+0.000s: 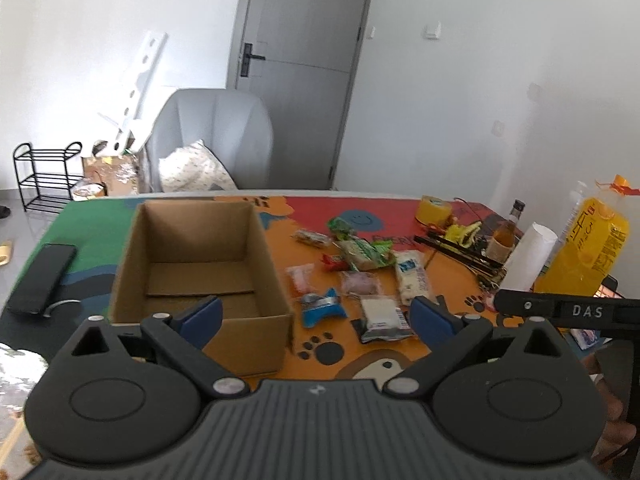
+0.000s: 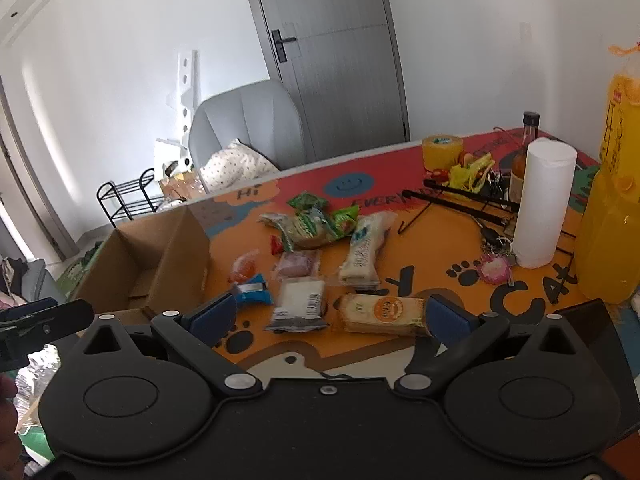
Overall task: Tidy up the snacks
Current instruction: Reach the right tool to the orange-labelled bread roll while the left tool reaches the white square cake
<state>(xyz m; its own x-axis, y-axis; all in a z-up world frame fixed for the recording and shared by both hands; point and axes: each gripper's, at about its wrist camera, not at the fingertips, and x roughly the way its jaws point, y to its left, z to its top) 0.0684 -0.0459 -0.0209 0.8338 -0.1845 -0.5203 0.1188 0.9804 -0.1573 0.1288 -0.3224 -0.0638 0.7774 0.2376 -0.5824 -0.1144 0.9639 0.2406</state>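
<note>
we see both grippers: left gripper (image 1: 316, 316) and right gripper (image 2: 328, 314), matte black bodies, blue finger pads (image 1: 202, 316), silver pivot screws, ribbed grey centre plate.

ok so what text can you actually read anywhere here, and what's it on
"DAS": on the black bar of the right gripper, seen in the left wrist view.
"Hi": on the table mat, in the orange cloud near the far edge.
"EVERY...": on the mat's red area, the rest hidden by a black stand.
Snack wrappers and the yellow bottle label: print too blurred to read.
</note>
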